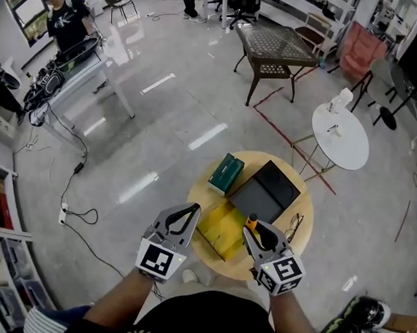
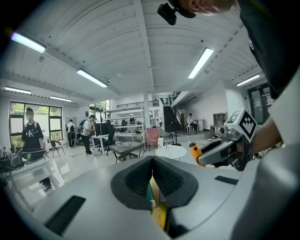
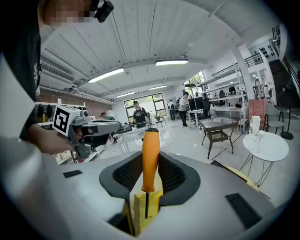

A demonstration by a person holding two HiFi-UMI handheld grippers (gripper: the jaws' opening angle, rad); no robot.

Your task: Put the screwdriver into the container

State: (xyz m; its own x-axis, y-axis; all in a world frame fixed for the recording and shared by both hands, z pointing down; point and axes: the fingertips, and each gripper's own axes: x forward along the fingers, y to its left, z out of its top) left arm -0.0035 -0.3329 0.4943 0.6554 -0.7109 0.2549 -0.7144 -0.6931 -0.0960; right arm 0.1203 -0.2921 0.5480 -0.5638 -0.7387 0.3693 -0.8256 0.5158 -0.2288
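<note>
An orange-handled screwdriver (image 3: pixel 150 157) stands upright between the pads of my right gripper (image 3: pixel 150 174), which is shut on its handle. Its thin shaft points down toward the yellow container (image 3: pixel 140 206) just below. In the head view the right gripper (image 1: pixel 259 233) hovers over the right edge of that yellow container (image 1: pixel 220 228) on the round wooden table (image 1: pixel 198 190), with the screwdriver's orange end (image 1: pixel 252 219) sticking out ahead. My left gripper (image 1: pixel 191 211) is shut and empty, over the container's left edge. A yellow strip of the container (image 2: pixel 160 216) shows below its closed jaws.
A green box (image 1: pixel 226 173) and a black case (image 1: pixel 265 190) lie on the far half of the table, and glasses (image 1: pixel 294 225) lie at its right rim. A white round table (image 1: pixel 341 135) and a mesh-top table (image 1: pixel 276 47) stand beyond. A person (image 1: pixel 66 20) stands at a desk far left.
</note>
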